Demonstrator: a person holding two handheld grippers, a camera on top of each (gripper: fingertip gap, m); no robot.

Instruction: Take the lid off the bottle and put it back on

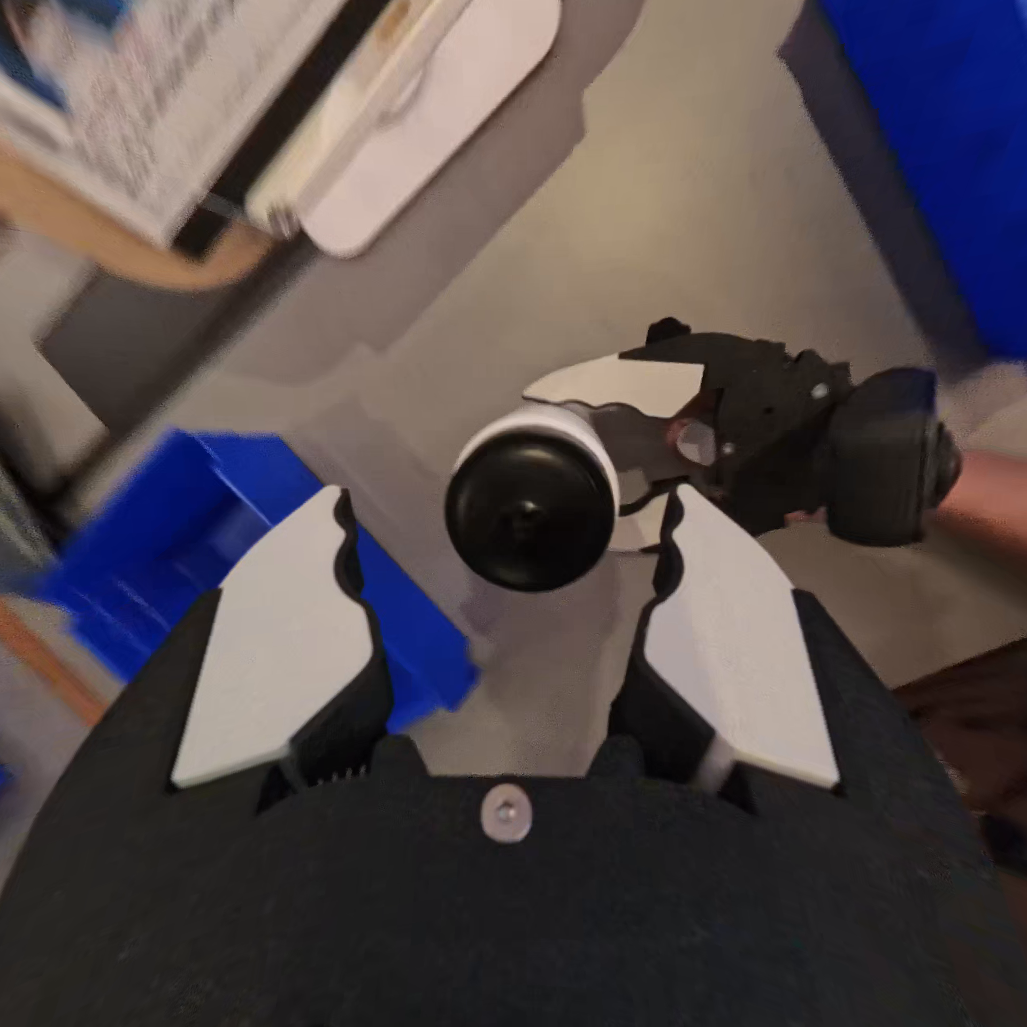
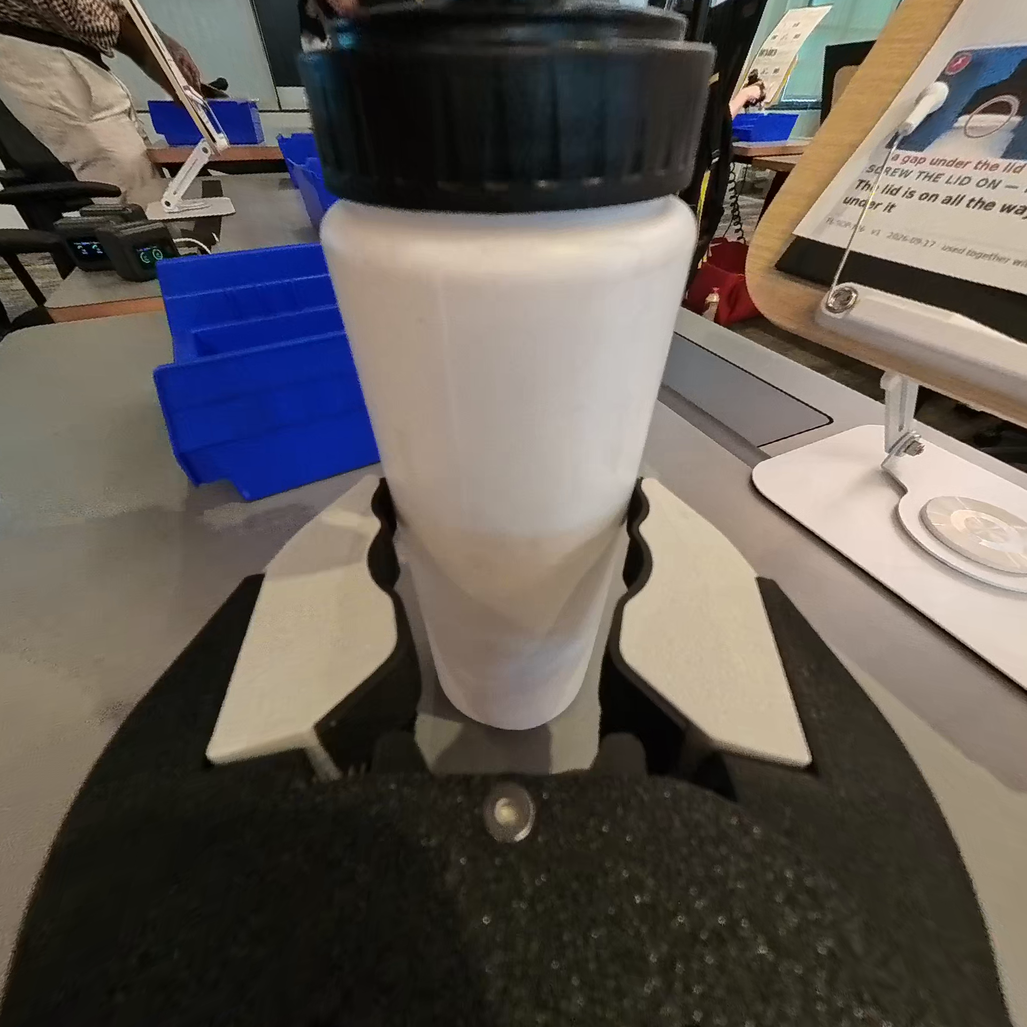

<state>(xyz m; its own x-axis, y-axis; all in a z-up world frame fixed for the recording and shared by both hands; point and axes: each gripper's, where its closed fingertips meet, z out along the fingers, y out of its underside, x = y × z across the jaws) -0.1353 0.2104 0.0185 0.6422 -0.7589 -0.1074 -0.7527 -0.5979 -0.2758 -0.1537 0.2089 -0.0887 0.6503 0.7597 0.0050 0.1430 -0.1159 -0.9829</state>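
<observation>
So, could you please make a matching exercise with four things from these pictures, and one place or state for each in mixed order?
Things:
1. left claw
2. right claw
3. black ribbed screw lid
4. blue plastic bins

Place or state:
a. on top of the white plastic bottle
b. closed around the bottle's body
c. open, holding nothing
d. standing on the grey table

Pairs: 1-c, 2-b, 3-a, 4-d
</observation>
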